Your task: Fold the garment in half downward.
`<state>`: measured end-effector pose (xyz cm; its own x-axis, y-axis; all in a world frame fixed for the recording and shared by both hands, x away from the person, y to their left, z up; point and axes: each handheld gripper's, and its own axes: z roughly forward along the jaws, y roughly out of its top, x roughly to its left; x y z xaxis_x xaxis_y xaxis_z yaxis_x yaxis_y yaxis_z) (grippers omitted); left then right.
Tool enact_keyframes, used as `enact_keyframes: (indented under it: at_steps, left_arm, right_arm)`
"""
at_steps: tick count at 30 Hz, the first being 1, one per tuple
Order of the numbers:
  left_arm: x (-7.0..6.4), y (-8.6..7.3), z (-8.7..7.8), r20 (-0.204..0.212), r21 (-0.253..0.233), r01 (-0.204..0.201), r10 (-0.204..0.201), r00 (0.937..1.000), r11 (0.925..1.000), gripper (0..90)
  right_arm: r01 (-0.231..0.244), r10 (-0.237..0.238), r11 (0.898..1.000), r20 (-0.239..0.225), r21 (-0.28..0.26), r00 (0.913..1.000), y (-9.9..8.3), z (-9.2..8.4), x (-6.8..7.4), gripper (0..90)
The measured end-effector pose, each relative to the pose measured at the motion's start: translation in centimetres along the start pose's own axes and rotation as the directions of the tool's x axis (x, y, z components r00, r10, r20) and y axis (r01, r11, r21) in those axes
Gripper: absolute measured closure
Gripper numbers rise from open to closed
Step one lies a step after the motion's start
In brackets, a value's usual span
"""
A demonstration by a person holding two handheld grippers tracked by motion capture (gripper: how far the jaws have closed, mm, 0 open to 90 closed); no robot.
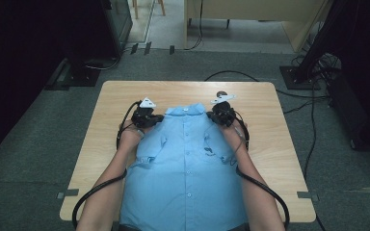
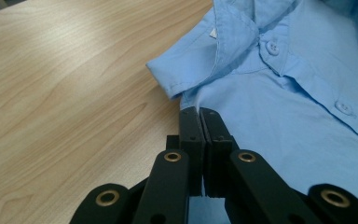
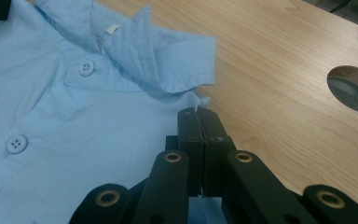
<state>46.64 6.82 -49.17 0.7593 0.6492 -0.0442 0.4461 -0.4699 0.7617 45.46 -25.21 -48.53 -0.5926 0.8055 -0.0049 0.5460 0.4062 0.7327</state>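
Note:
A light blue button-up shirt point(image 1: 188, 159) lies front up on the wooden table point(image 1: 270, 144), its collar point(image 1: 185, 110) towards the far edge and its hem over the near edge. My left gripper point(image 1: 155, 118) sits at the shirt's left shoulder beside the collar. Its jaws are shut point(image 2: 199, 112) on the edge of the shirt point(image 2: 284, 116). My right gripper point(image 1: 213, 115) sits at the other shoulder. Its jaws point(image 3: 199, 114) are pressed together on the shirt point(image 3: 74, 130), and a tip of cloth pokes out between them. Both sleeves are folded in under the forearms.
A round cable hole point(image 3: 352, 87) is cut into the table beyond the right gripper, near the far edge point(image 1: 221, 94). Bare wood lies on both sides of the shirt. Cables point(image 1: 313, 144) and black stand bases point(image 1: 296, 77) are on the grey floor around the table.

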Motion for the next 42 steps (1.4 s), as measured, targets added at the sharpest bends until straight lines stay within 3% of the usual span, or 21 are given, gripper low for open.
enact_keyframes:
  at_steps: [6, 19, 42]
  left_arm:
    - [0.2, 0.6, -0.5, -0.003, -0.026, 0.006, -0.006, 1.0, 0.9996, 88.8]
    - [-0.1, 2.5, -1.5, -0.029, -0.058, -0.038, 0.036, 0.9989, 0.9976, 88.8]
    - [0.0, 4.8, -3.6, -0.063, -0.113, -0.048, 0.041, 0.9972, 0.9924, 88.8]
  right_arm:
    - [-0.022, 0.022, 0.999, -0.003, -0.042, 0.9997, 0.2, -0.7, -0.2, 89.4]
    - [0.022, -0.02, 0.998, 0.028, -0.064, 0.9994, 1.4, -2.3, -0.3, 89.4]
    - [0.036, -0.032, 0.991, 0.038, -0.127, 0.9988, 3.7, -4.8, -0.3, 89.4]
